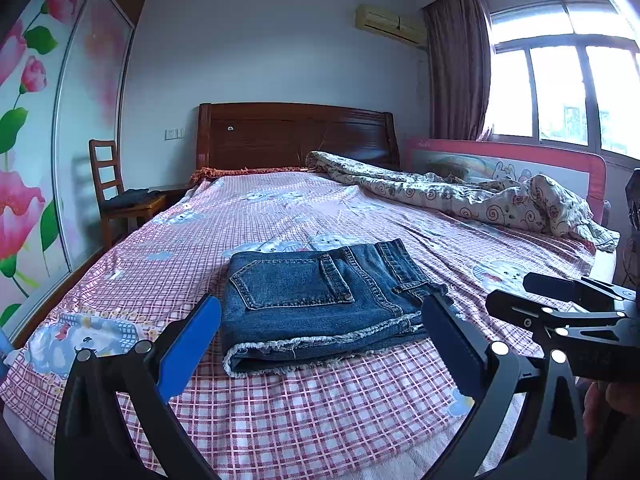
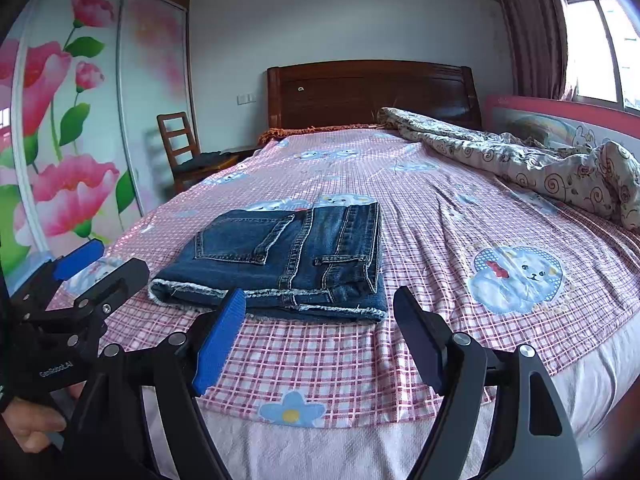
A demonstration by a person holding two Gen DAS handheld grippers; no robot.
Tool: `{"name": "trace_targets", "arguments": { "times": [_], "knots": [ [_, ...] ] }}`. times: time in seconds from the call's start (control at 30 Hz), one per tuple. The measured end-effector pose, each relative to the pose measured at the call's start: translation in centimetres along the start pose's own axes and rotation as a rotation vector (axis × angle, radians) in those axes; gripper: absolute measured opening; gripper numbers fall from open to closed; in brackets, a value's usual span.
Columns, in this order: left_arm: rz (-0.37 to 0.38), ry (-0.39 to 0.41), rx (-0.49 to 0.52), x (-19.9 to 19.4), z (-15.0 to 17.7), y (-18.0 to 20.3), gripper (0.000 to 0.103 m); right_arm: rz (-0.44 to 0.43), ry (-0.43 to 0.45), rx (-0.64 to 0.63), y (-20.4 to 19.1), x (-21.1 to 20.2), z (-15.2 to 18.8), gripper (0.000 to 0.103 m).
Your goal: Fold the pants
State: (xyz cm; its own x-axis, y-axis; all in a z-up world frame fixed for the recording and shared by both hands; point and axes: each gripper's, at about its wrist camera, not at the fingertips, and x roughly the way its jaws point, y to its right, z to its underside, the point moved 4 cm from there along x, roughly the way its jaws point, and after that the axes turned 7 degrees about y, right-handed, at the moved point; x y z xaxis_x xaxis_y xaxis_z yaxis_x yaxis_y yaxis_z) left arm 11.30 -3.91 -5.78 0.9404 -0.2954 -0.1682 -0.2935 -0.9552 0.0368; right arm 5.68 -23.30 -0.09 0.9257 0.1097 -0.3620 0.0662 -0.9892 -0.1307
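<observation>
- Pants (image 1: pixel 320 300) sit folded into a compact denim packet on the checked bedsheet (image 1: pixel 280 412), near the foot of the bed and a little left of its middle
- Left gripper (image 1: pixel 320 340) hangs just short of the packet with its jaws spread wide and nothing between them, the frayed hem right in that gap
- Right gripper (image 2: pixel 316 332) is spread open too, empty, pulled back over the sheet with the packet's near right corner ahead of it
- Left wrist view catches the right gripper (image 1: pixel 560 300) from the side, off to the right of the pants and clear of them
- Right wrist view gives the mirror shot: the left gripper (image 2: pixel 96 264) at the left, just beside the packet's near left corner, with the person's fingers (image 2: pixel 36 428) wrapped under its handle
- Only the right wrist view shows the sheet's near edge, the blue flower print (image 2: pixel 292 408) and the bare pale mattress side (image 2: pixel 340 452) below it
- Only the left wrist view shows the window (image 1: pixel 560 92) in full
- Plenty of flat sheet lies open on every side of the pants; the rumpled quilt (image 1: pixel 460 196) lies well apart along the far right, against the pink bed rail (image 1: pixel 560 160)
- A wooden chair (image 1: pixel 116 196) stands off the bed's left side by the headboard (image 1: pixel 296 136)
- Denim is dark blue, back pocket (image 1: pixel 288 280) facing up, layers stacked evenly, a pale frayed hem running along the near edge and a belt loop visible at the right fold
</observation>
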Motion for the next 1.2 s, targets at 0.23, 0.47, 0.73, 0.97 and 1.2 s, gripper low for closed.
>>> {"name": "trace_targets", "arguments": {
  "times": [0.23, 0.47, 0.73, 0.97, 1.2],
  "knots": [
    [0.012, -0.004, 0.003, -0.1, 0.0, 0.2, 0.101, -0.001, 0.001, -0.001, 0.0, -0.1, 0.0, 0.076],
    [-0.025, -0.03, -0.001, 0.4, 0.0, -0.4, 0.101, -0.004, -0.004, -0.006, -0.2, 0.0, 0.1, 0.076],
    [-0.015, -0.053, -0.041, 0.6, -0.4, -0.5, 0.101, -0.004, -0.005, -0.02, -0.5, -0.1, 0.0, 0.076],
    [-0.021, -0.093, -0.08, 1.0, -0.4, -0.7, 0.101, -0.003, 0.0, -0.022, -0.5, -0.2, -0.1, 0.076],
    [-0.015, -0.096, -0.076, 1.0, -0.5, -0.6, 0.101, -0.003, -0.001, -0.031, -0.6, -0.1, -0.1, 0.076]
  ]
}}
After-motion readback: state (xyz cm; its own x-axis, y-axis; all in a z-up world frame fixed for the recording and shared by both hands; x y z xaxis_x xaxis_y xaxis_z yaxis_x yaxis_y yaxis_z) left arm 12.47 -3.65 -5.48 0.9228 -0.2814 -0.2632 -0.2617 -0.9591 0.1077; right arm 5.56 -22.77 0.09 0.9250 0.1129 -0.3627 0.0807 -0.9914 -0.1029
